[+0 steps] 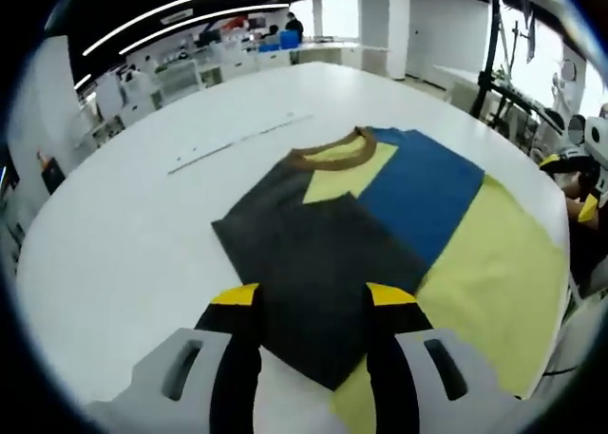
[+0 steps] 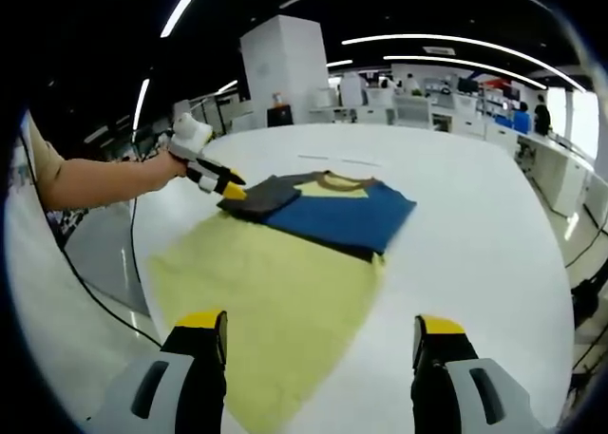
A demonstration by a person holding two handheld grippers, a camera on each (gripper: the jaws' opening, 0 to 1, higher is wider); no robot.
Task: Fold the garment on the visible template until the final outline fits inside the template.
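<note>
The garment lies partly folded on the white table: a dark grey flap is turned over the blue body, with a brown collar and yellow inner neck. It rests on the far end of a pale yellow template. My left gripper is open just above the grey flap's near corner, with nothing between its jaws. In the right gripper view the left gripper, held by a hand, sits at the grey flap. My right gripper is open over the bare near end of the template, well short of the blue body.
The table's rounded edge runs close on the left of the right gripper view, with a cable on the floor beyond. A thin marked line crosses the table behind the garment. A person's arm reaches in. Desks and stands fill the background.
</note>
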